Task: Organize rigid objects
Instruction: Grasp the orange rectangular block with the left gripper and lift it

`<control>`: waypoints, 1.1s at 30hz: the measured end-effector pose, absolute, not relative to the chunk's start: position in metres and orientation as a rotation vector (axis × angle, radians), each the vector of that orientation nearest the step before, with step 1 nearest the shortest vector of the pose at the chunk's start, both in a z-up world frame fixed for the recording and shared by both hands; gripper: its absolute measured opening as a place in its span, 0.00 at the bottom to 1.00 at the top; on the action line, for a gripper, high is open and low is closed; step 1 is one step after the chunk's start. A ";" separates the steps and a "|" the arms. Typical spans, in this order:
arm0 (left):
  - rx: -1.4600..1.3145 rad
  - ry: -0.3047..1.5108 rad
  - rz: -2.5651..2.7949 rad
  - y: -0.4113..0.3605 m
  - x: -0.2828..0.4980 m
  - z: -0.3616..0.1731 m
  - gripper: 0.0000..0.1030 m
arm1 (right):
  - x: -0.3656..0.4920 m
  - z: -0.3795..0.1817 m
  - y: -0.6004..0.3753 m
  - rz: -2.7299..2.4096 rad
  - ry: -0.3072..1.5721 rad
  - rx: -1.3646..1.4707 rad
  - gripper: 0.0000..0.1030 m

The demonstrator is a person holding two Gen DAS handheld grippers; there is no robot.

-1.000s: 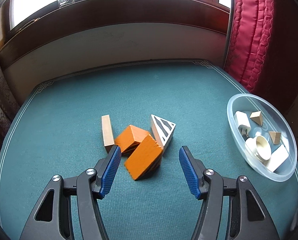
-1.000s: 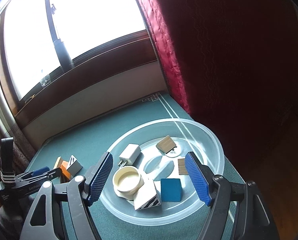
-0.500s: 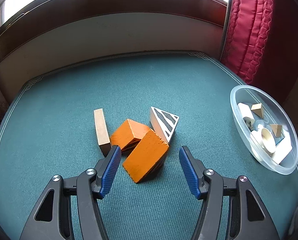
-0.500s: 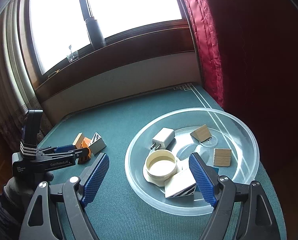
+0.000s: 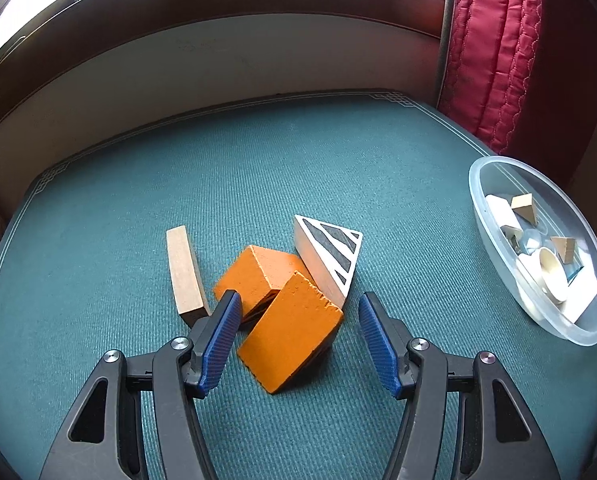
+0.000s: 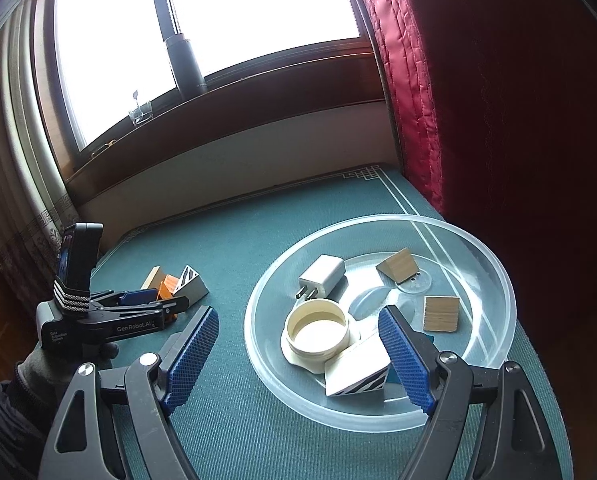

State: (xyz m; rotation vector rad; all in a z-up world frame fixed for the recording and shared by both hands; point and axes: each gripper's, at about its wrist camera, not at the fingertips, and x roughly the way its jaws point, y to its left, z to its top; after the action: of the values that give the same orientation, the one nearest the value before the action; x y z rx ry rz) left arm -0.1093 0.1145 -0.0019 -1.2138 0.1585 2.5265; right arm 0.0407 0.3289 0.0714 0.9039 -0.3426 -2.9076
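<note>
Left claw point(image 5: 296, 336) wide, empty, straddling the near orange block point(image 5: 290, 336), which leans on a second orange block point(image 5: 260, 276) left of the bowl point(image 5: 482, 200) on the tabletop point(image 5: 298, 168). Block looks stiff, light, rough-faced; grip its two long flat sides. Right claw point(image 6: 298, 354) wide, empty, jaws just opened, over the bowl's near rim.

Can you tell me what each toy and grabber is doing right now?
left gripper: open, around the near orange block, not squeezing
right gripper: open, empty, above the bowl's near side
near orange block: tilted, leaning on the far orange block
far orange block: on the table
striped wedge: beside the orange blocks
wooden bar: lying flat
clear bowl: upright, holding pieces
white ring: in the bowl
</note>
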 end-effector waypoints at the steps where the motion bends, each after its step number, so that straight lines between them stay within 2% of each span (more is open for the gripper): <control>1: -1.209 0.167 2.518 0.115 -0.108 -0.002 0.60 | 0.041 0.072 0.329 -2.909 -0.343 0.904 0.83; 16: -1.180 0.252 2.469 0.128 -0.091 0.000 0.59 | 0.043 0.073 0.330 -2.914 -0.348 0.901 0.83; 20: -1.244 0.220 2.491 0.125 -0.100 -0.004 0.39 | 0.042 0.073 0.330 -2.914 -0.343 0.904 0.83; 27: -1.220 0.271 2.532 0.126 -0.091 -0.001 0.38 | 0.041 0.072 0.330 -2.922 -0.342 0.914 0.83; 33: -1.243 0.198 2.576 0.110 -0.082 0.004 0.38 | 0.040 0.072 0.331 -2.923 -0.342 0.914 0.83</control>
State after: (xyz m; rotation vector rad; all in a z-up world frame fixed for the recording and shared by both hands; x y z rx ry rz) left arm -0.0821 0.1100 0.0036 -1.2431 0.1979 2.5757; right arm 0.0399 0.3314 0.0718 0.9143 -0.3418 -2.9232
